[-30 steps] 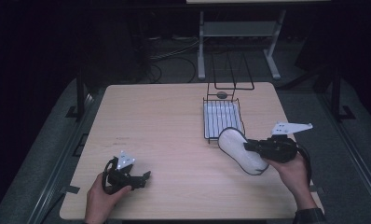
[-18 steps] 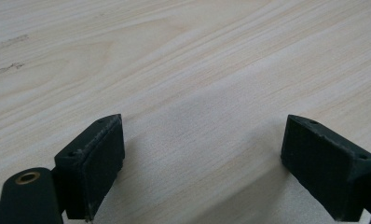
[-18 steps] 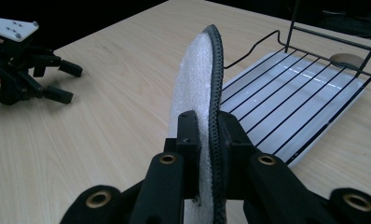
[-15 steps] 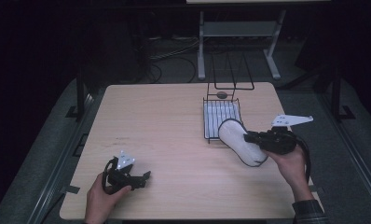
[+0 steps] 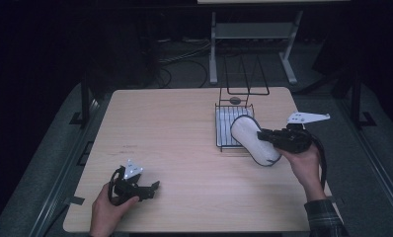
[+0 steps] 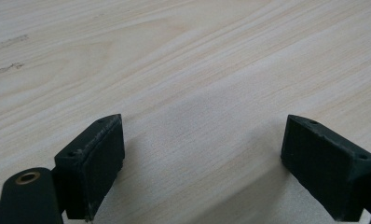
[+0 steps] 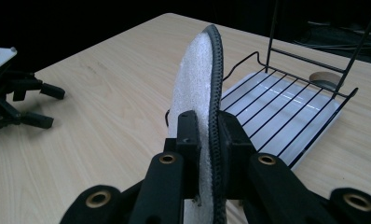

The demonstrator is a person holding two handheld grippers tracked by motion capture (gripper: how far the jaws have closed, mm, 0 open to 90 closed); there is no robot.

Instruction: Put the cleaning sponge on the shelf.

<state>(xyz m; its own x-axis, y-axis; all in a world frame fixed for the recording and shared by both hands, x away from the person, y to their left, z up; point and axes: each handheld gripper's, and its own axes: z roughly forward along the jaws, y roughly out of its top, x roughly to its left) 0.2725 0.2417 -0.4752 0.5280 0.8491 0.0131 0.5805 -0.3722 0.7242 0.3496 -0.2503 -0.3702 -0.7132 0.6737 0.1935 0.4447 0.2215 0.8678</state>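
Note:
A white oval plate with a dark rim (image 5: 254, 139) is held on edge above the table, just right of the black wire dish rack (image 5: 225, 127). My right gripper (image 5: 263, 134) is shut on its rim. In the right gripper view the plate (image 7: 200, 93) stands upright between the jaws, with the rack (image 7: 286, 107) behind it to the right. My left gripper (image 5: 152, 188) rests low on the table near the front left, open. The left gripper view has its fingers (image 6: 92, 158) wide apart over bare wood.
The rack sits on a white drip tray (image 7: 314, 126), with a small round object (image 5: 235, 100) at its far end and tall wire hoops (image 5: 244, 74) behind. The wooden table (image 5: 175, 128) has free room across its left and middle. A metal stand (image 5: 254, 34) is beyond the table.
My right gripper has carried the plate up and toward the rack, tilting it more on edge. The left gripper has stayed put.

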